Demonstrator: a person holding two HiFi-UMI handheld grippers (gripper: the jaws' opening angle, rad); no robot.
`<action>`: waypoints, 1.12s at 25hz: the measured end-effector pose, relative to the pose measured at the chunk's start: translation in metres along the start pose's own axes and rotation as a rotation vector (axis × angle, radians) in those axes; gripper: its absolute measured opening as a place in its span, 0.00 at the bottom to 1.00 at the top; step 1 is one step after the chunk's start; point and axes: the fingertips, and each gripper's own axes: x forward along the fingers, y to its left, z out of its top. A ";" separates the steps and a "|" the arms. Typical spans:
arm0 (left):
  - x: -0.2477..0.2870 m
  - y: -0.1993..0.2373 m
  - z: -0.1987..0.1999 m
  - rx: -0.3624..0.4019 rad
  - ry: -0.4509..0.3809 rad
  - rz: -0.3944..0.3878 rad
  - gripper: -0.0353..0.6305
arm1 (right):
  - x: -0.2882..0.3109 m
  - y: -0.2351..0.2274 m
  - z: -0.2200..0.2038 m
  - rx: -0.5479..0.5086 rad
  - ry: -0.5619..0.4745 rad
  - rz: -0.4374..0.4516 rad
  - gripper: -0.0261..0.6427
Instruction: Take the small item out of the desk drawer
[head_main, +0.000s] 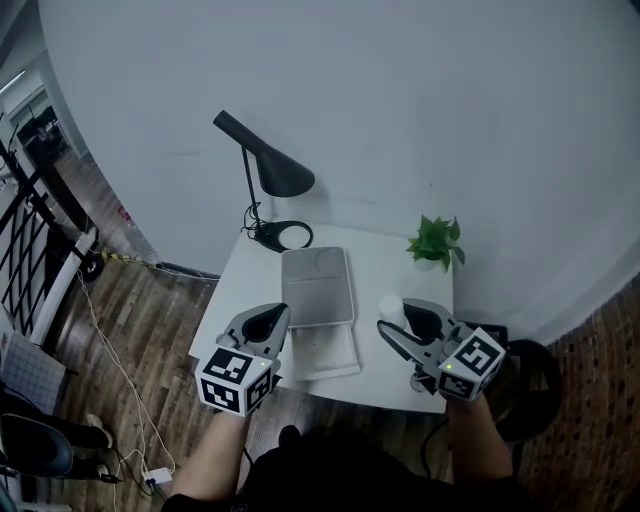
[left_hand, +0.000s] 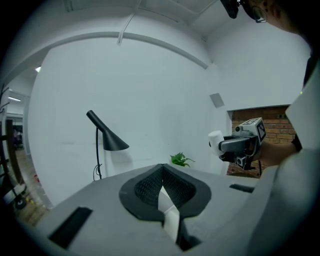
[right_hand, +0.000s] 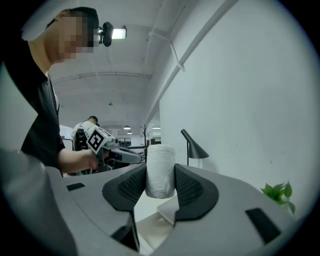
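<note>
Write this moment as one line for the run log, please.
right tool: shut on white roll, held above desk | left tool: shut, empty | drawer: pulled out

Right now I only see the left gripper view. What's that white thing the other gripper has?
Observer: A small white roll, upright, squeezed between the pads of the right gripper.
Operator: Is the drawer open?
Observer: Yes, the head view shows the drawer pulled out toward the person, on the near side of a grey tray.
Operator: Where's my gripper?
Observer: The left gripper hangs just left of that drawer, above the front edge of the desk.
</note>
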 end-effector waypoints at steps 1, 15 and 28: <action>-0.004 0.001 0.003 0.007 -0.011 0.015 0.06 | -0.004 0.001 0.007 0.004 -0.033 -0.016 0.29; -0.044 0.042 -0.006 0.012 -0.035 0.066 0.06 | -0.022 0.022 0.014 0.089 -0.186 -0.167 0.29; -0.046 0.038 -0.018 -0.010 -0.004 -0.021 0.07 | -0.023 0.028 0.011 0.035 -0.136 -0.248 0.28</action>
